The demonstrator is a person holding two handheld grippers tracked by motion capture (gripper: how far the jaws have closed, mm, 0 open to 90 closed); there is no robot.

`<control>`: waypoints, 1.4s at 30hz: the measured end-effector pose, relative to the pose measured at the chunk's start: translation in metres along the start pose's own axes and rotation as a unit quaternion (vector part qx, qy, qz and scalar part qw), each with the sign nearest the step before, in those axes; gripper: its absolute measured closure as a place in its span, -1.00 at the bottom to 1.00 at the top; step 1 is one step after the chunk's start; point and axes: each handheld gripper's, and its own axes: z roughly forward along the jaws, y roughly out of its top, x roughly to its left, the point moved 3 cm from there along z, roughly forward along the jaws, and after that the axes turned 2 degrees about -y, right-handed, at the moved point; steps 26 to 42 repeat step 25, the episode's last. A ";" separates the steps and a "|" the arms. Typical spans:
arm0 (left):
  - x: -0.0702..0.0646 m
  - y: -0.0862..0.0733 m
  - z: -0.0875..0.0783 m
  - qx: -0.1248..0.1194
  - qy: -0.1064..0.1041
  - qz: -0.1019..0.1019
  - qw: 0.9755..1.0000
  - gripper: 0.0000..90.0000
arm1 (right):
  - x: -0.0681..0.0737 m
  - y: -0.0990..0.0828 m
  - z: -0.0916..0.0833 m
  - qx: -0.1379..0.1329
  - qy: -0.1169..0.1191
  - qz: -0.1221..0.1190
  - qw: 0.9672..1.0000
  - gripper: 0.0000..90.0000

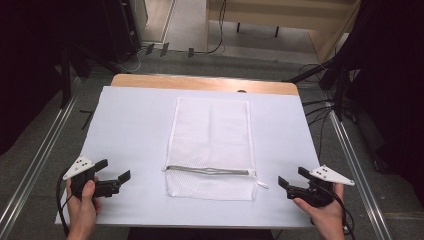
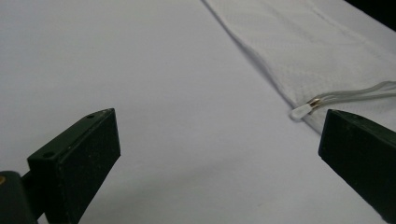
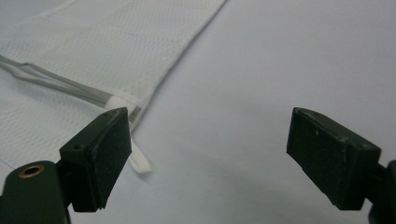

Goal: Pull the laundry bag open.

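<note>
Two hands come in at the bottom of the high view, one at each corner, each holding a tool. Left tool [image 1: 114,170] sits at the lower left of the frame, jaws spread wide, nothing between them. Right tool [image 1: 290,178] sits at the lower right, jaws just as wide, also gripping nothing. Both point inward toward the middle, well apart from each other.

Between them, at centre frame, a white mesh bag [image 1: 210,145] lies flat on the white sheet [image 1: 135,125] covering the worktop [image 1: 200,81], whose wooden edge shows along the top. A grey zip [image 1: 207,171] runs across the bag near its lower end, slightly parted in the middle.

Over to the left tool view: bare sheet between the black jaws, and the bag's corner at the upper right, with the zip's end stop [image 2: 301,111] just above the right-hand jaw.

Right tool view: bag at the upper left, and the white zip pull [image 3: 139,163] pokes out beside the left-hand jaw, resting on the sheet. Whether jaw and pull touch, I can't tell.
</note>
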 end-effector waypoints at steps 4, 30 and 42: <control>0.005 0.001 -0.005 -0.010 0.002 -0.005 1.000 -1.00 | -0.014 -0.006 -0.010 -0.007 -0.006 0.018 1.000 -0.70; 0.008 0.003 -0.009 -0.013 0.020 -0.006 1.000 -1.00 | -0.041 -0.019 -0.011 -0.004 -0.050 0.038 0.998 -0.70; 0.008 0.003 -0.009 -0.013 0.020 -0.006 1.000 -1.00 | -0.041 -0.019 -0.011 -0.004 -0.050 0.038 0.998 -0.70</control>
